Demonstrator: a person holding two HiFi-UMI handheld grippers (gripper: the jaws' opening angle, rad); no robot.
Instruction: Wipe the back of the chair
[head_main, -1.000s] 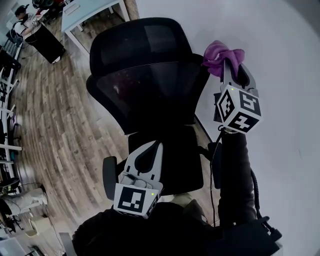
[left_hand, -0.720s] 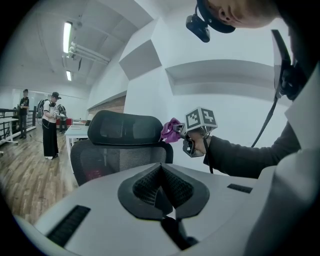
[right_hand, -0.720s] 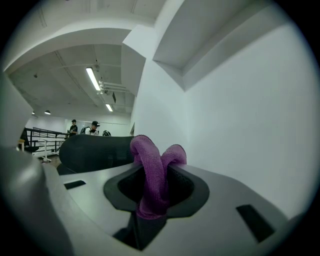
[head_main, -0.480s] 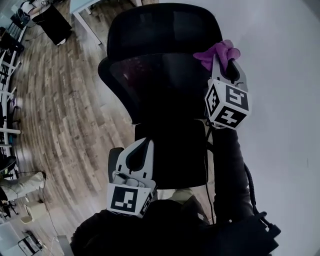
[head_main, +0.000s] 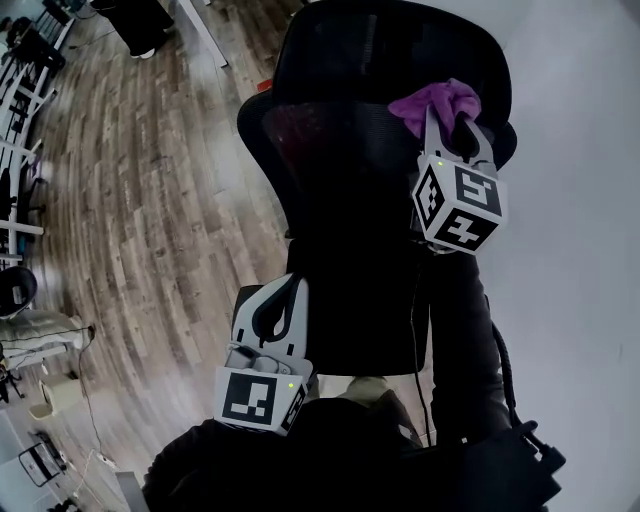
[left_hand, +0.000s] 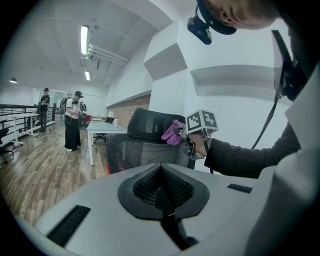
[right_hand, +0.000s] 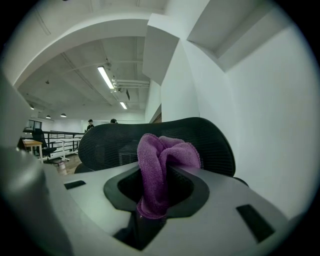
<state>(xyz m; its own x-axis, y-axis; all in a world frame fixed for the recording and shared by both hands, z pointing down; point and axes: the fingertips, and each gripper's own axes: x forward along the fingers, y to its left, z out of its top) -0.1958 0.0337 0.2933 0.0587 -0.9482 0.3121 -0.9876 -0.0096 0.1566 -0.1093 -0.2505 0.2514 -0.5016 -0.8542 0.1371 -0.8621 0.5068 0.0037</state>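
Observation:
The black mesh office chair (head_main: 340, 170) fills the middle of the head view, its headrest (head_main: 390, 50) at the top and its back towards me. My right gripper (head_main: 451, 128) is shut on a purple cloth (head_main: 436, 103) and holds it against the upper right of the chair's back. In the right gripper view the purple cloth (right_hand: 161, 165) bunches out of the jaws, with the chair's back (right_hand: 215, 142) right behind it. My left gripper (head_main: 284, 292) hangs low beside the seat, shut and holding nothing. It points at the chair (left_hand: 145, 150) from a distance.
A white wall (head_main: 580, 200) runs close along the chair's right side. Wooden floor (head_main: 130, 220) spreads to the left. A white desk (left_hand: 102, 132) and two standing people (left_hand: 75, 120) are far off behind the chair. The chair's armrest (head_main: 243, 300) is near my left gripper.
My right gripper has carried the purple cloth from beside the chair's right edge onto the mesh of the back. The chair sits further right in the view. The left gripper has hardly moved.

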